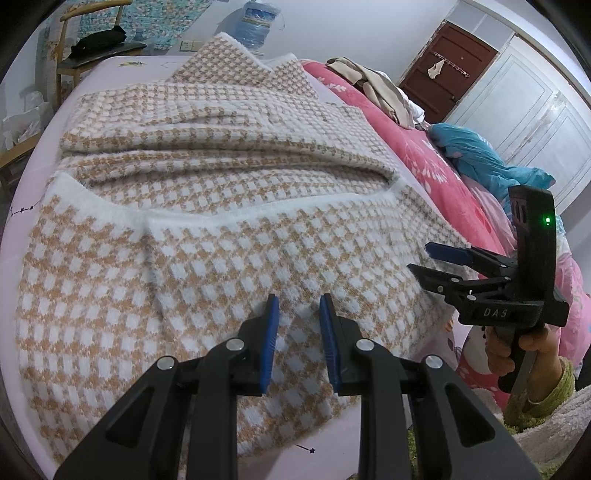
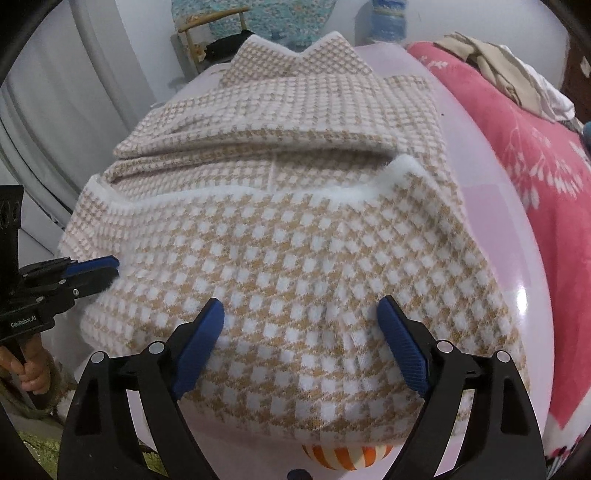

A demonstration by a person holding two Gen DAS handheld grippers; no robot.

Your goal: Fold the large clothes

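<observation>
A tan-and-white houndstooth knit garment [image 1: 221, 236] lies on the pale pink bed sheet [image 1: 22, 206], its near part folded over the far part, with a white trim edge across the middle. It also shows in the right wrist view [image 2: 295, 266]. My left gripper [image 1: 297, 306] hovers open over the garment's near edge, holding nothing. My right gripper [image 2: 301, 314] is open wide above the near edge, empty. The right gripper also shows in the left wrist view [image 1: 424, 258] at the garment's right side. The left gripper shows in the right wrist view [image 2: 114, 269] at the garment's left edge.
A pink floral blanket [image 1: 424, 147] with beige clothes [image 1: 369, 81] and a blue cloth [image 1: 476, 151] lies right of the garment. A chair [image 1: 92, 48], a water bottle [image 1: 255, 26], a brown door [image 1: 447, 70] and white wardrobes [image 1: 535, 110] stand behind.
</observation>
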